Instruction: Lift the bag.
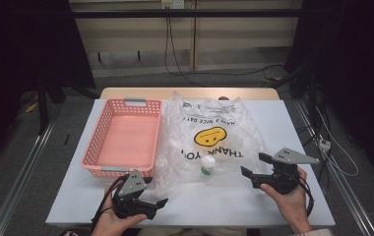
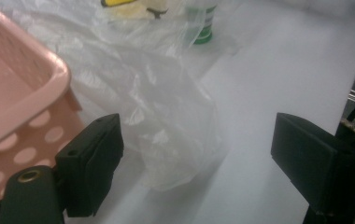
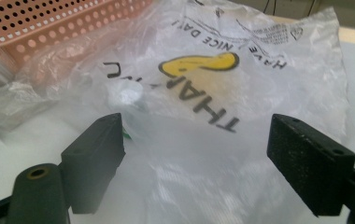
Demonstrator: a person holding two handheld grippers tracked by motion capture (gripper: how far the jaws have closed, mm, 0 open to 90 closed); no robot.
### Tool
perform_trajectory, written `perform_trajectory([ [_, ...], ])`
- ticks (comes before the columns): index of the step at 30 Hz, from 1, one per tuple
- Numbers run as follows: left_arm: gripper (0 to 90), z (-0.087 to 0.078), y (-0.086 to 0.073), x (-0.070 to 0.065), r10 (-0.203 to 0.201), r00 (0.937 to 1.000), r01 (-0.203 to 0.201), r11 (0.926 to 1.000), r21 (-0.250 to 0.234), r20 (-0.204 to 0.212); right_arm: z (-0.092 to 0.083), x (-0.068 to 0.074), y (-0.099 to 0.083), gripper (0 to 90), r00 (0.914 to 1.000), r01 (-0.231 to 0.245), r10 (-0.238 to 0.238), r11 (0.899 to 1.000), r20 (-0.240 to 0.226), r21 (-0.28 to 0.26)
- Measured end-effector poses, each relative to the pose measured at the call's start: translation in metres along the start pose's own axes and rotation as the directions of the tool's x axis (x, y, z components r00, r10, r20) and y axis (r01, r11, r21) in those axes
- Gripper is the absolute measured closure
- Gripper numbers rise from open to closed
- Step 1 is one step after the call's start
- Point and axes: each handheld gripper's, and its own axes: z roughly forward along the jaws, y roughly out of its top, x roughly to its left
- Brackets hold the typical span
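Note:
A clear plastic bag (image 1: pixel 209 135) with a yellow smiley and "THANK YOU" print lies flat on the white table (image 1: pixel 254 204). Inside it, near the front, sits a small white bottle with a green band (image 1: pixel 207 166). My left gripper (image 1: pixel 156 192) is open at the bag's front left corner; in the left gripper view a crumpled bag corner (image 2: pixel 166 144) lies between its jaws, untouched. My right gripper (image 1: pixel 254 166) is open just right of the bag; in the right gripper view the bag (image 3: pixel 203 140) and the bottle (image 3: pixel 125 99) lie ahead of its jaws.
An empty pink perforated basket (image 1: pixel 122 140) stands left of the bag, close to my left gripper; its wall (image 2: pixel 12 116) is beside the left jaw. Bare table lies along the front edge and at the right. Cables run on the floor beyond.

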Motion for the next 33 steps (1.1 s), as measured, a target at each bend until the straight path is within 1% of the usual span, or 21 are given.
perform_trajectory([
  [4, 18.6, 0.002, -0.004, 0.002, -0.014, 0.9999, 0.014, 0.9996, 0.025, -0.003, -0.008, -0.004, -0.011, 18.1, 0.9995, -0.020, 0.019, 1.000, 0.023, 0.008],
  [6, 19.8, 0.002, -0.005, 0.002, -0.015, 0.9999, 0.015, 0.9997, 0.020, -0.006, -0.011, -0.004, -0.015, 18.2, 0.9993, -0.022, 0.022, 1.000, 0.029, 0.007],
  [8, 20.2, 0.002, -0.006, 0.000, -0.020, 0.9998, 0.020, 0.9995, 0.023, -0.004, -0.015, -0.003, -0.018, 17.7, 0.9996, -0.018, 0.017, 1.000, 0.021, 0.010],
  [9, 20.6, 0.002, -0.006, -0.001, -0.015, 0.9999, 0.015, 0.9995, 0.026, -0.001, -0.016, -0.002, -0.019, 17.7, 0.9998, -0.010, 0.010, 1.000, 0.018, 0.015],
  [10, 21.1, 0.003, -0.006, -0.001, 0.004, 1.0000, -0.004, 0.9994, 0.035, -0.008, -0.018, -0.001, -0.021, 17.3, 0.9999, 0.000, 0.000, 1.000, 0.015, 0.019],
  [12, 21.4, 0.006, -0.006, -0.004, 0.010, 1.0000, -0.010, 0.9990, 0.043, -0.002, -0.021, 0.000, -0.026, 16.4, 0.9999, 0.011, -0.011, 1.000, 0.011, 0.029],
  [14, 22.1, 0.009, -0.005, -0.005, 0.028, 0.9996, -0.028, 0.9982, 0.053, 0.000, -0.023, 0.000, -0.032, 15.4, 0.9999, 0.014, -0.014, 0.999, 0.005, 0.042],
  [17, 22.8, 0.014, -0.005, -0.003, 0.040, 0.9992, -0.040, 0.9966, 0.071, 0.003, -0.028, -0.002, -0.040, 15.0, 0.9995, 0.026, -0.027, 0.998, 0.016, 0.061],
  [18, 23.2, 0.016, -0.005, -0.003, 0.044, 0.9990, -0.044, 0.9962, 0.075, 0.009, -0.029, -0.003, -0.043, 14.9, 0.9995, 0.022, -0.023, 0.997, 0.021, 0.074],
  [19, 25.8, 0.016, -0.005, -0.001, 0.062, 0.9981, -0.062, 0.9945, 0.084, 0.006, -0.028, -0.004, -0.048, 15.3, 0.9993, 0.023, -0.026, 0.994, 0.027, 0.106],
  [20, 25.8, 0.018, -0.006, -0.001, 0.054, 0.9984, -0.055, 0.9952, 0.081, 0.016, -0.028, -0.004, -0.048, 15.3, 0.9993, 0.023, -0.026, 0.994, 0.027, 0.106],
  [22, 27.3, 0.021, -0.006, 0.000, 0.070, 0.9971, -0.073, 0.9921, 0.102, 0.029, -0.026, -0.004, -0.052, 16.5, 0.9991, 0.032, -0.036, 0.988, 0.025, 0.149],
  [24, 28.4, 0.024, -0.007, -0.002, 0.084, 0.9955, -0.088, 0.9891, 0.118, 0.045, -0.021, -0.002, -0.056, 22.1, 0.9989, 0.043, -0.046, 0.978, 0.008, 0.204],
  [26, 28.3, 0.024, -0.008, -0.005, 0.097, 0.9940, -0.103, 0.9869, 0.124, 0.050, -0.019, -0.001, -0.056, 24.9, 0.9989, 0.046, -0.047, 0.975, 0.002, 0.216],
  [27, 27.7, 0.025, -0.008, -0.006, 0.111, 0.9926, -0.116, 0.9852, 0.126, 0.050, -0.017, 0.000, -0.058, 29.5, 0.9987, 0.049, -0.050, 0.972, -0.002, 0.230],
  [28, 27.2, 0.026, -0.008, -0.007, 0.112, 0.9924, -0.118, 0.9846, 0.129, 0.051, -0.014, 0.000, -0.059, 33.7, 0.9986, 0.051, -0.052, 0.966, -0.003, 0.254],
  [29, 26.9, 0.027, -0.008, -0.006, 0.115, 0.9921, -0.121, 0.9826, 0.141, 0.049, -0.013, 0.000, -0.059, 36.8, 0.9984, 0.055, -0.057, 0.963, -0.001, 0.262],
  [30, 27.1, 0.028, -0.009, -0.006, 0.117, 0.9926, -0.121, 0.9806, 0.155, 0.035, -0.011, 0.000, -0.059, 41.7, 0.9986, 0.051, -0.053, 0.961, 0.001, 0.270],
  [31, 28.1, 0.029, -0.010, -0.004, 0.107, 0.9934, -0.112, 0.9818, 0.154, 0.040, -0.010, -0.002, -0.059, 49.8, 0.9988, 0.044, -0.048, 0.960, 0.008, 0.276],
  [32, 32.9, 0.029, -0.010, -0.002, 0.100, 0.9944, -0.104, 0.9814, 0.161, 0.034, -0.008, -0.003, -0.060, 62.5, 0.9992, 0.030, -0.036, 0.955, 0.017, 0.294],
  [33, 32.9, 0.028, -0.009, 0.000, 0.092, 0.9954, -0.095, 0.9825, 0.160, 0.026, -0.008, -0.003, -0.060, 62.5, 0.9992, 0.030, -0.036, 0.955, 0.017, 0.294],
])
